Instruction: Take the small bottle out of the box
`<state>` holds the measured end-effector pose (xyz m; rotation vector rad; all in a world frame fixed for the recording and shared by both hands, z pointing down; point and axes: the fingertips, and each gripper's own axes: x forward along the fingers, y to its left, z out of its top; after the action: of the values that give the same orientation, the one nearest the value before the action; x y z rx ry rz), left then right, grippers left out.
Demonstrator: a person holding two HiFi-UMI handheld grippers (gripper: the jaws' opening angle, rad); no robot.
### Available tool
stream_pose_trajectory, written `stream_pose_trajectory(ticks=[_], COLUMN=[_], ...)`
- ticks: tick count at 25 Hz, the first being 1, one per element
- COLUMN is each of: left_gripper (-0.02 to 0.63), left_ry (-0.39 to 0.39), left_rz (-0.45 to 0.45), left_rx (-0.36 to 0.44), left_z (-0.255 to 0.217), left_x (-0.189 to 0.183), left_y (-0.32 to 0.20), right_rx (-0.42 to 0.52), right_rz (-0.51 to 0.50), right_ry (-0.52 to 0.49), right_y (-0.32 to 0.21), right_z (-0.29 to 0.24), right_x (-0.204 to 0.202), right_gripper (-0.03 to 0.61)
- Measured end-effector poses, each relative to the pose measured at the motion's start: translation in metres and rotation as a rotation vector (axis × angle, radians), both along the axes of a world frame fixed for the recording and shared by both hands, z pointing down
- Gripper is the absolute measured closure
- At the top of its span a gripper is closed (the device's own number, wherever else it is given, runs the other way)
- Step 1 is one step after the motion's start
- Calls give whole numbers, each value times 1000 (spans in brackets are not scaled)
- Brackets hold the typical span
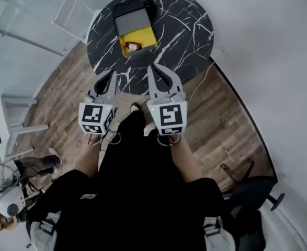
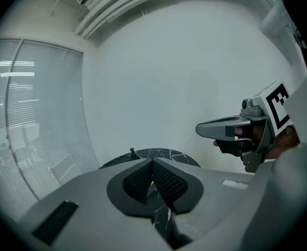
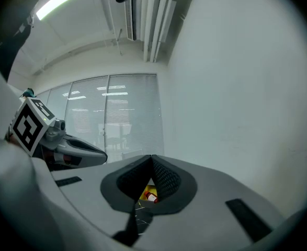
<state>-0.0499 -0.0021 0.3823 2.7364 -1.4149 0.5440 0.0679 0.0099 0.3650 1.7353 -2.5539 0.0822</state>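
The small red-capped bottle (image 1: 132, 46) is seen in the yellow-lined box (image 1: 145, 34) on the round black marble desk (image 1: 190, 30), and the left tool (image 2: 153, 163) and right tool (image 3: 152, 161) are held shut and empty (well apart from it), so it could be knocked aside if neither is opened first.

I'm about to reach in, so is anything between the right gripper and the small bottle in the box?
Nothing visible. The box stands open on the table, the small bottle lies uncovered in its yellow part, and only air separates it from the right gripper.
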Motion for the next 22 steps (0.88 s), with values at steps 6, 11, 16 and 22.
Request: stream_pose_trajectory(ticks=[6,11,16,22], left_gripper=[615,615,615,615], left_ry=[-37,-134,-191,-302], left_rz=[69,188,261,394], left_rx=[-25,-61,-92,-174], left_z=[20,42,55,91], left_x=[10,11,6,3], left_y=[-31,-62,-103,-138], right_rx=[-26,-60,-94,-155], right_rz=[26,49,75,141], right_ry=[1,19,39,25], right_y=[-22,-50,-84,-117], right_z=[16,23,34,57], right_x=[7,1,-9,-22], right_gripper=[583,583,583,583])
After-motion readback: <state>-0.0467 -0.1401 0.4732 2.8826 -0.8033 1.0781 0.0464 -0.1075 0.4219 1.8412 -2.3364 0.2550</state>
